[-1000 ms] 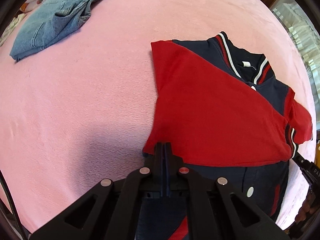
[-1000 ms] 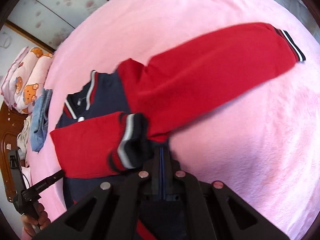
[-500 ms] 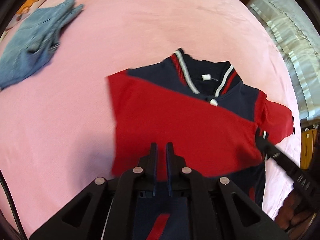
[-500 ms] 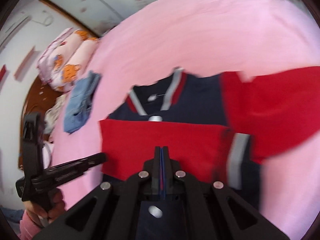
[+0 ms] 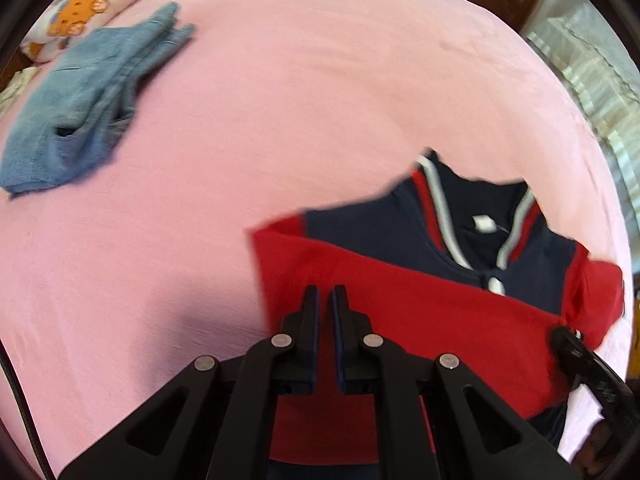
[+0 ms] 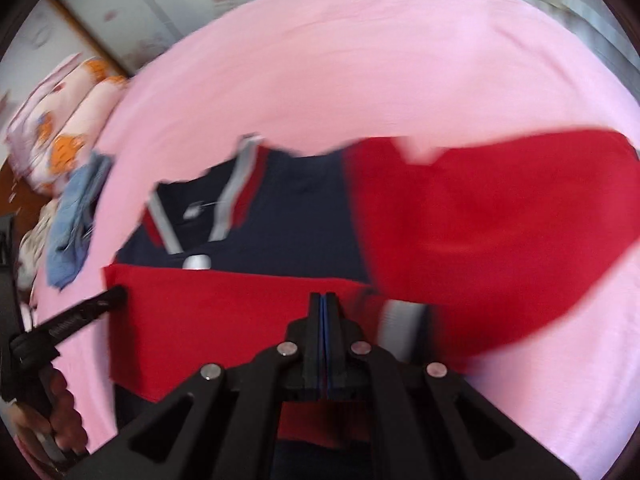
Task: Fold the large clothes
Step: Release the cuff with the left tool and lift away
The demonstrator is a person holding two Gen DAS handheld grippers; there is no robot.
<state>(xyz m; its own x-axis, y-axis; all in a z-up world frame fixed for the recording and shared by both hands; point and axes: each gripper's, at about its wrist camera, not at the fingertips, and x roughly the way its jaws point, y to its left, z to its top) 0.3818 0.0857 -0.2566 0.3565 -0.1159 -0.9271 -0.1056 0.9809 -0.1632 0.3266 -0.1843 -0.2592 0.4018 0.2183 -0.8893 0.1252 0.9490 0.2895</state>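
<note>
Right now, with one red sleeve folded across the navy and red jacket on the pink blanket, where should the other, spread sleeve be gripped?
Probably at its far cuff end, coming from the right of the right wrist view. The spread red sleeve lies flat, reaching outward from the navy and red jacket over the pink blanket, so that end can lift and swing across. The cuff itself is out of frame.

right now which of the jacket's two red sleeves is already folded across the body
The red sleeve lying across the navy chest, below the collar. The other sleeve is out sideways over the pink bedding.

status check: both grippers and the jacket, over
Left gripper nearly shut, empty; right gripper shut, empty. Navy-and-red snap jacket flat on pink bedspread, one red sleeve folded across chest. Folded blue jeans well aside.
</note>
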